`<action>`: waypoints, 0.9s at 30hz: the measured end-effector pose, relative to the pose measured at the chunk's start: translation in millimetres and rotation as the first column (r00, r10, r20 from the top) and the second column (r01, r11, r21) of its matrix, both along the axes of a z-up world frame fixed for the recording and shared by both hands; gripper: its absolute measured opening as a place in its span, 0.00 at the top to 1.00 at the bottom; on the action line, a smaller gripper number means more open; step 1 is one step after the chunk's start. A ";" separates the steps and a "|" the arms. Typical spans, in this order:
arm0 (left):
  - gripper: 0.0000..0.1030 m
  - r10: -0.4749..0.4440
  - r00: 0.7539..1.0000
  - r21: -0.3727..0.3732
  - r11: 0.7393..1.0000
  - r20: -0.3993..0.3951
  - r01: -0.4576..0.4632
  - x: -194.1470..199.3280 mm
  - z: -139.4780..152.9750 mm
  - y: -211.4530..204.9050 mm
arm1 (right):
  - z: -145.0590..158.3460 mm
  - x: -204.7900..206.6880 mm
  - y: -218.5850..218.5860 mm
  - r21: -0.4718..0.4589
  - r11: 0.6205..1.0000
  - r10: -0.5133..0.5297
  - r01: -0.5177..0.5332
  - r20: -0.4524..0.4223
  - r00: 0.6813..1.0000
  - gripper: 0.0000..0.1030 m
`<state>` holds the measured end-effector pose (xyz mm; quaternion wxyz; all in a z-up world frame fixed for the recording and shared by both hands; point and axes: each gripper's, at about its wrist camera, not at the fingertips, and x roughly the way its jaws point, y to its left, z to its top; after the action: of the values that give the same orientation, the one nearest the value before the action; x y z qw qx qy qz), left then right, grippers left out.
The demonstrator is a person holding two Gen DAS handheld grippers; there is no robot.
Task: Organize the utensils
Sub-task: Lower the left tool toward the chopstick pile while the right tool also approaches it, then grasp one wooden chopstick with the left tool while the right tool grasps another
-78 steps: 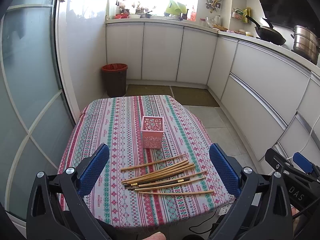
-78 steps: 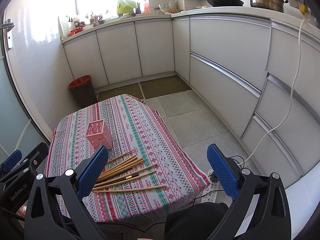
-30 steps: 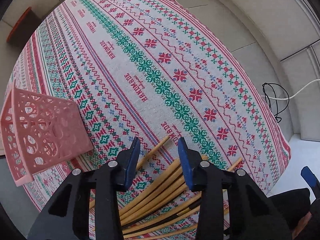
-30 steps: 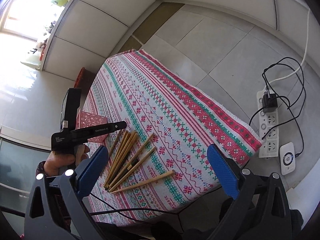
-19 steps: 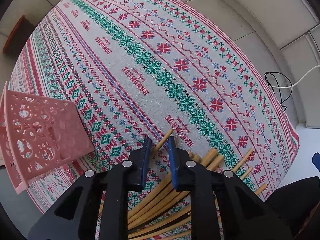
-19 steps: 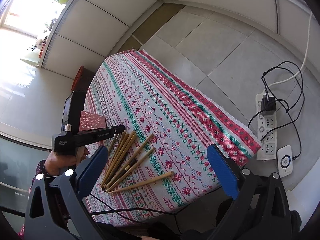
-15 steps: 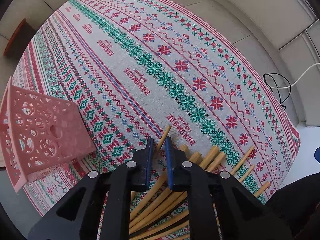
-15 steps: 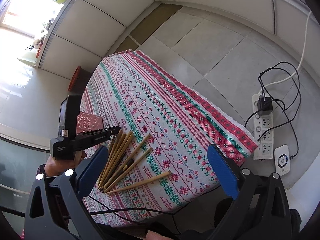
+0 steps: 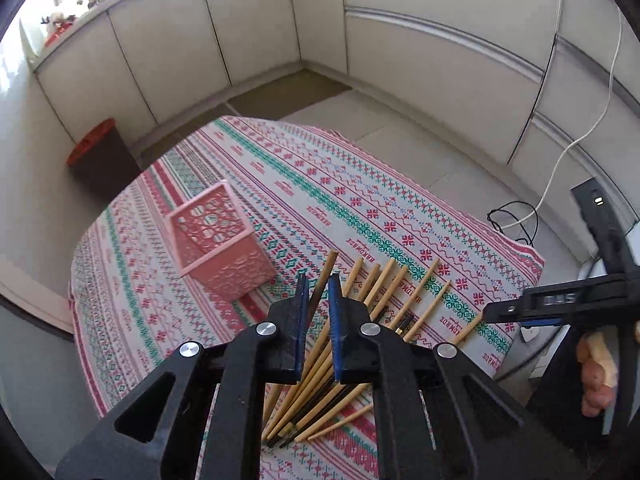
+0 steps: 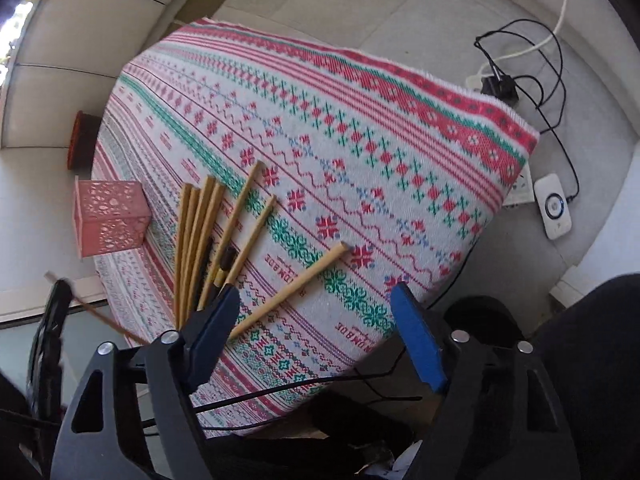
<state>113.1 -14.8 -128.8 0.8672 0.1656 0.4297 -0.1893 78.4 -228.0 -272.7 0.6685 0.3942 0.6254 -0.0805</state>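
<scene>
A single wooden chopstick [image 9: 325, 276] sits pinched between the narrow blue pads of the left tongs [image 9: 319, 300], raised off the table and pointing ahead toward the pink basket [image 9: 218, 242]. In the right wrist view the same stick shows as a thin blurred line at the far left. It looks light, stiff and smooth, so it should lift with little force, but a round slick shaft held near one end could swivel or slide between the pads. A grip nearer the middle would steady it, though a hold near one end leaves more free length to lower into the basket.

The other chopsticks [image 10: 208, 240] lie fanned on the striped tablecloth [image 10: 360, 128], several bunched side by side with at least one dark-tipped one among them, and one chopstick [image 10: 288, 290] lying apart, closer to the right tongs. The pink basket stands upright on the table just beyond the bunch; nothing can be seen inside it from here.

The left tongs are angled down over the near ends of the pile, with the held stick's free end aimed up and forward, close to the basket's near corner. The right tongs [image 10: 316, 344] hang wide and hold nothing, low over the table's near edge, with the lone chopstick lying between their two pads in view. In the left wrist view the right hand [image 9: 596, 376] grips its handle off the table's right side
</scene>
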 end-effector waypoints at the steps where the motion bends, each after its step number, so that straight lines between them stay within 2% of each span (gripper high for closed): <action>1: 0.91 0.007 1.000 0.001 1.000 0.021 -0.007 -4.4 4.6 3.7 | -3.8 -0.4 5.0 -0.012 0.999 -0.032 0.032 -0.027 0.999 0.42; 5: 0.91 0.052 0.995 -0.036 0.998 0.084 -0.049 -27.1 27.2 33.5 | -16.7 1.8 14.9 -0.058 0.980 -0.196 0.191 -0.113 0.974 0.51; 7: 0.91 0.080 0.991 -0.065 0.995 0.110 -0.073 -37.5 38.6 46.4 | -22.5 5.8 20.4 -0.084 0.968 -0.245 0.235 -0.154 0.957 0.55; 10: 0.91 0.108 0.984 -0.110 0.990 0.143 -0.093 -48.6 54.4 62.1 | -20.8 13.3 24.9 -0.135 0.952 -0.295 0.274 -0.168 0.941 0.62; 12: 0.91 0.124 0.980 -0.139 0.985 0.154 -0.103 -57.7 63.7 71.1 | -19.5 16.6 26.8 -0.175 0.941 -0.322 0.291 -0.186 0.928 0.83; 15: 0.91 0.138 0.980 -0.171 0.979 0.145 -0.113 -61.7 64.8 81.0 | -18.8 16.2 26.8 -0.182 0.936 -0.332 0.302 -0.168 0.928 0.92; 19: 0.90 0.153 0.987 -0.190 0.971 0.039 -0.143 -47.5 43.3 88.9 | -19.4 9.2 19.6 -0.145 0.938 -0.334 0.315 -0.138 0.932 0.93; 21: 0.87 0.158 0.984 -0.204 0.964 -0.077 -0.170 -30.3 20.6 98.2 | -18.6 8.2 12.7 -0.122 0.943 -0.323 0.309 -0.114 0.940 0.93; 23: 0.73 0.189 0.962 -0.175 0.958 -0.199 -0.225 -10.1 -10.5 108.8 | -14.1 7.7 7.1 -0.107 0.947 -0.311 0.302 -0.081 0.947 0.93; 25: 0.70 0.211 0.930 -0.117 0.960 -0.302 -0.256 7.2 -47.2 119.5 | -9.4 8.4 5.4 -0.089 0.951 -0.300 0.295 -0.056 0.952 0.93; 27: 0.70 0.235 0.898 -0.073 0.957 -0.371 -0.280 15.6 -77.8 128.2 | -5.2 7.8 2.3 -0.078 0.954 -0.292 0.289 -0.033 0.956 0.93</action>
<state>128.7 113.4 -206.6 0.8001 0.0156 0.5862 -0.1262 86.3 -225.7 -277.9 0.6494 0.4555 0.5719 -0.2091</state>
